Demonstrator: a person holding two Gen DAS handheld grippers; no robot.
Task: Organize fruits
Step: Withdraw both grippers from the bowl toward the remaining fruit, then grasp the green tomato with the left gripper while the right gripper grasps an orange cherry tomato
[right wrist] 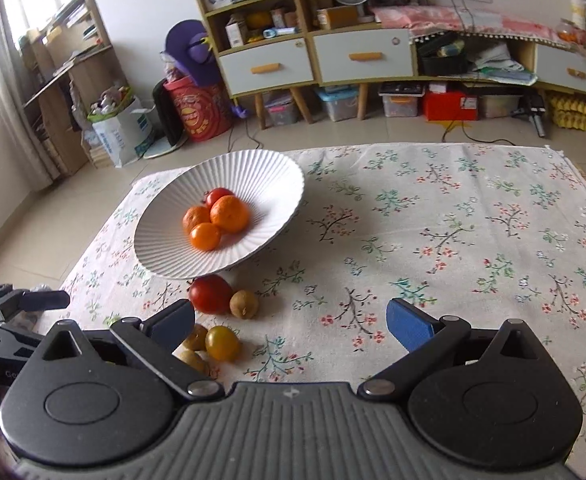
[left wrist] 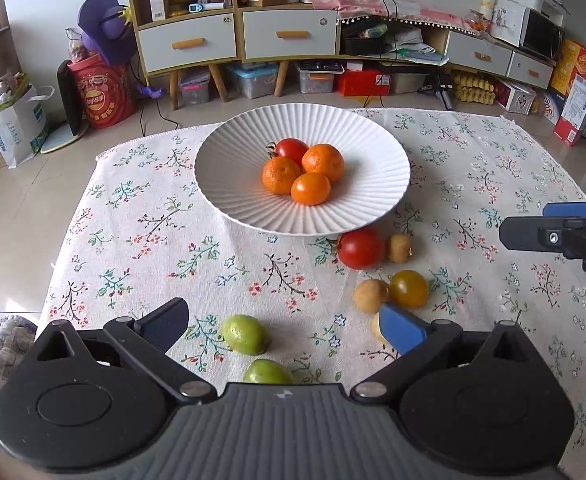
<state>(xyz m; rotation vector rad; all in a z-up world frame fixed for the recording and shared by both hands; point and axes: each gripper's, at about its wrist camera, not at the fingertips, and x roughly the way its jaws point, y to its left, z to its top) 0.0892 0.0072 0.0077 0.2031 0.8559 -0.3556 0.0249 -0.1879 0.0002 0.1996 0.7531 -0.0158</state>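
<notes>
My left gripper [left wrist: 285,326] is spread wide and holds nothing; two limes [left wrist: 246,335] lie between its fingers, close in. My right gripper [right wrist: 291,324] is spread wide and holds nothing, over bare tablecloth [right wrist: 453,240]. Ahead of both, the white ribbed bowl [left wrist: 233,168] holds three mandarins [left wrist: 311,188] and a tomato [left wrist: 291,149]. A red tomato [right wrist: 209,294], yellow tomato [right wrist: 222,343] and small brown fruits [right wrist: 244,304] lie by the right gripper's left finger.
</notes>
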